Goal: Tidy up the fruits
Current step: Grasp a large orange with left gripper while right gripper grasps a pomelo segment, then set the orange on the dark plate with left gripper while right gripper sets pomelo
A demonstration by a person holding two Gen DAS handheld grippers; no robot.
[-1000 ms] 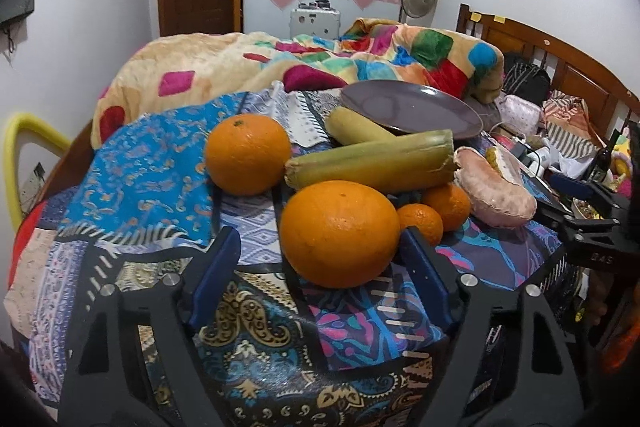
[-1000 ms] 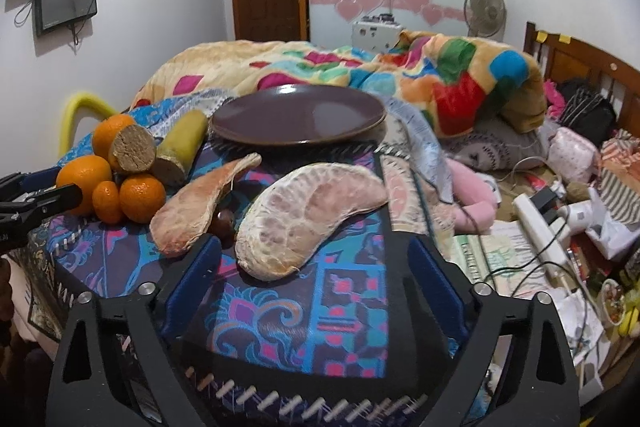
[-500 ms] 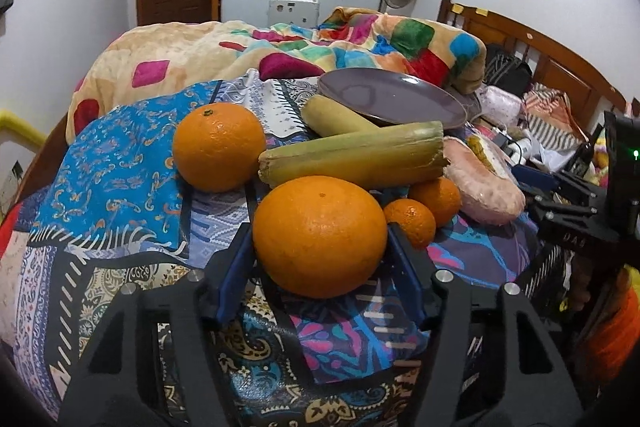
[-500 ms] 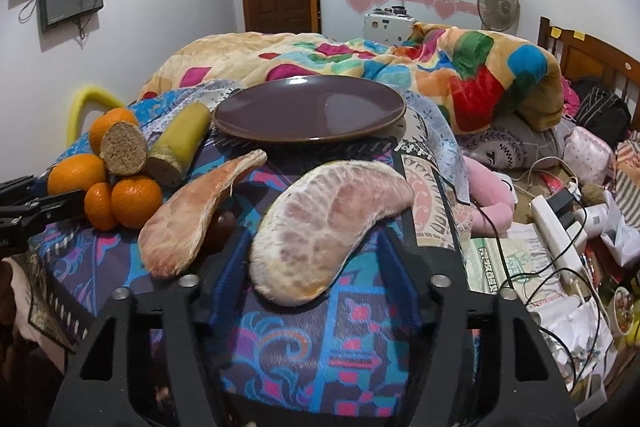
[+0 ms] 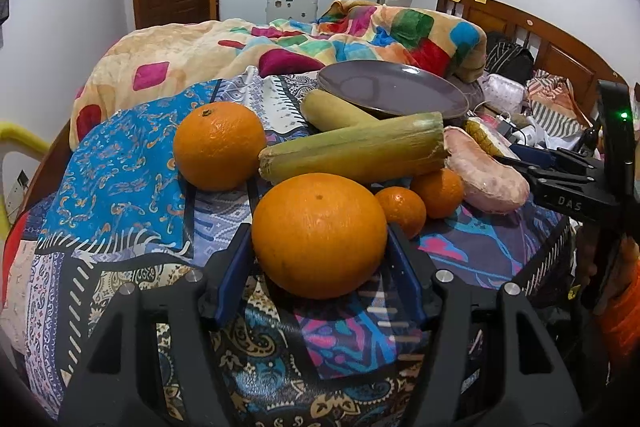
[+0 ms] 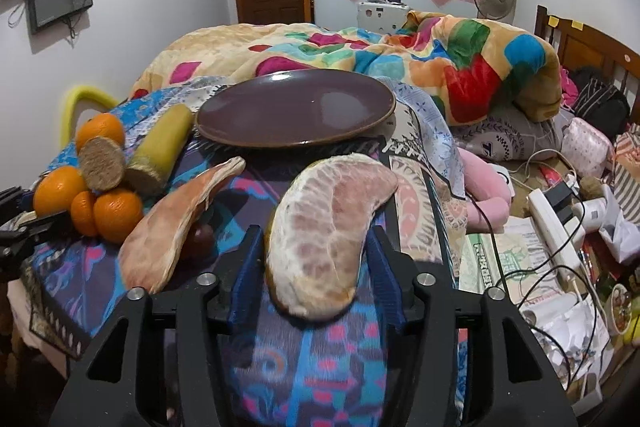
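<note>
My left gripper is shut on a large orange, its blue pads pressing both sides just above the patterned cloth. My right gripper grips a peeled pomelo segment by its lower half; its jaws are opening slightly, but the pads still touch the fruit. A dark purple plate lies straight beyond that segment. A second orange, two sugarcane pieces, two small mandarins and another pomelo segment lie between the grippers.
The fruit sits on a cloth-covered surface in front of a bed with a colourful blanket. To the right the surface drops off to a cluttered floor with a power strip, cables and papers. A yellow frame stands at the left.
Both pairs of jaws have closed in from wide open, the left onto the large orange, the right onto the pomelo segment. The right gripper has crept closer to the plate.
</note>
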